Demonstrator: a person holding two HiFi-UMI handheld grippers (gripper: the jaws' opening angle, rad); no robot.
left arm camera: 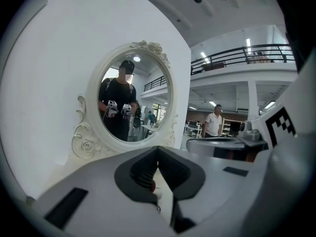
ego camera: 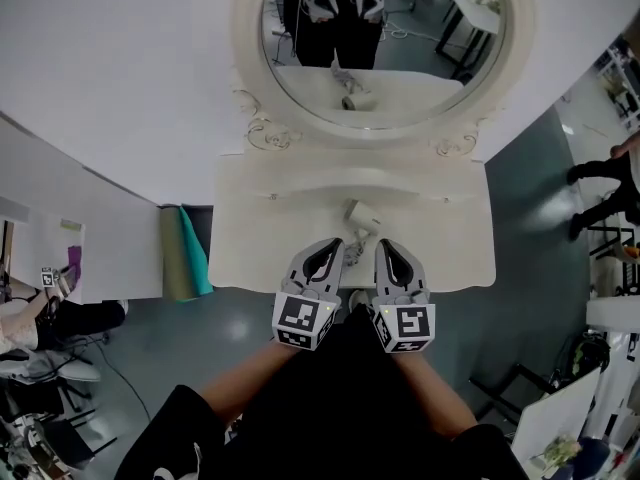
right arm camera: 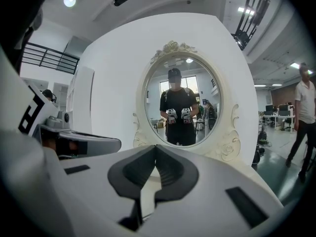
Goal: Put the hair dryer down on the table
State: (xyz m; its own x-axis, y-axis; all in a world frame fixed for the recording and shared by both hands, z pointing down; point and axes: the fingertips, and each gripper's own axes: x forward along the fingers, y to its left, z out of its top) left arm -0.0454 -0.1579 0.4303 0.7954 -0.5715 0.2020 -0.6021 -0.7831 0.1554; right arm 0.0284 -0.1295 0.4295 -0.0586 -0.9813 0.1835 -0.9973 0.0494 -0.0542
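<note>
Hair dryer (ego camera: 361, 217) lies on its side on vanity table (ego camera: 260, 238), centre frame, just beyond both tips. Left gripper (ego camera: 334, 242) & right gripper (ego camera: 384, 244), lower centre: jaws pressed together, nothing betw. them. Dryer rests free, so the put-down appears done.

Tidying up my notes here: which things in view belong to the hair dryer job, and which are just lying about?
Job: hair dryer, lying on the table; left gripper and right gripper, both shut.
Lying about: oval mirror; green roll beside the table.
</note>
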